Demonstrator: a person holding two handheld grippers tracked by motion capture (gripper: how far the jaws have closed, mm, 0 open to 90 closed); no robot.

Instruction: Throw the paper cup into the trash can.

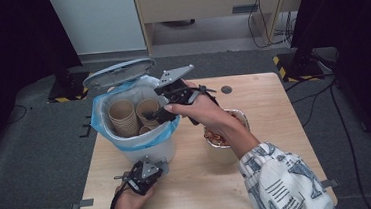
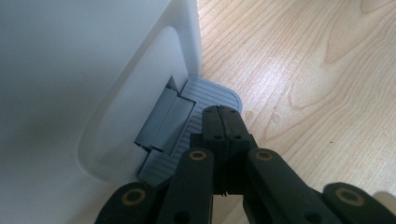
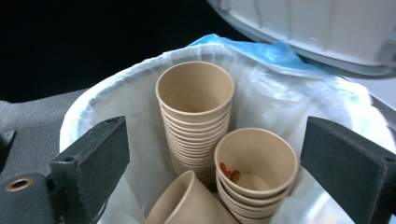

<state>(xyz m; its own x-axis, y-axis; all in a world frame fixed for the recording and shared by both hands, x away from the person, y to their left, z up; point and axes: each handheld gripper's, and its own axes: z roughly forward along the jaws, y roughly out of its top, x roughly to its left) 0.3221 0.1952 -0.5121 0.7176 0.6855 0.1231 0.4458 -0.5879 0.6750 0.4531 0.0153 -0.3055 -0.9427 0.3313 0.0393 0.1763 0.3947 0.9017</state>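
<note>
Grey carpet and dark curtains surround a pale wooden desk (image 1: 252, 86) in the high view, where a white pedal bin (image 1: 147, 150) with a blue liner (image 1: 106, 133) stands at the left with its lid (image 1: 118, 72) tipped up. The left tongs (image 1: 159, 162) sit low at the front of the bin; the left gripper view shows what the high view cannot, that these tongs (image 2: 223, 112) are pressed together and rest on the ribbed grey pedal (image 2: 212, 95) at the foot of the bin wall. The right tongs (image 1: 160, 115) hang over the bin mouth, and the right gripper view shows them spread wide with nothing between them, above a tall stack of paper cups (image 3: 195, 116), a shorter stack (image 3: 256, 172) with a red scrap inside, and a tilted cup (image 3: 184, 203) cut off at the bottom edge. Behind the right forearm a bowl of food (image 1: 223, 136) is half hidden, its contents hard to make out.
</note>
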